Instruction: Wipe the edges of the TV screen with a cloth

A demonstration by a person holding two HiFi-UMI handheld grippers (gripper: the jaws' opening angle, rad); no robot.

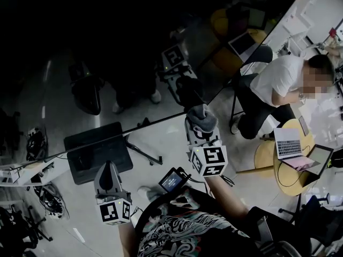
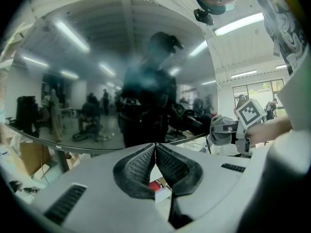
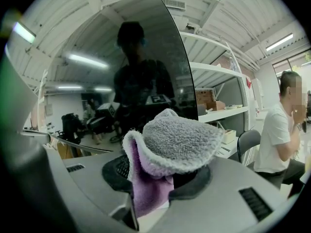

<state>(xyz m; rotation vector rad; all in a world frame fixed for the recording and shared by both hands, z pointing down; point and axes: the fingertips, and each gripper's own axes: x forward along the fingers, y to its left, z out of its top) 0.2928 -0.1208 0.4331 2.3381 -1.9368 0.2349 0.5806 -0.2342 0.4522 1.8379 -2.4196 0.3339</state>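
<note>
The dark, reflective TV screen (image 1: 107,47) fills the upper left of the head view; its bottom edge slants up to a corner near the centre. A grey cloth with a purple underside (image 1: 201,116) is bunched over that corner. My right gripper (image 1: 201,128) is shut on the cloth (image 3: 170,142), with the screen (image 3: 146,57) just beyond it. Lower left, my left gripper (image 1: 107,169) hangs apart from the screen. Its jaws (image 2: 155,147) are shut with nothing between them, facing the screen (image 2: 97,76). The cloth (image 2: 221,131) shows at that view's right.
A person in a white shirt (image 1: 278,79) sits at the right beside a round yellow table (image 1: 268,159) with laptops (image 1: 288,142). A black stand base (image 1: 99,151) lies under the screen. White shelves (image 3: 218,113) stand behind the screen's right edge.
</note>
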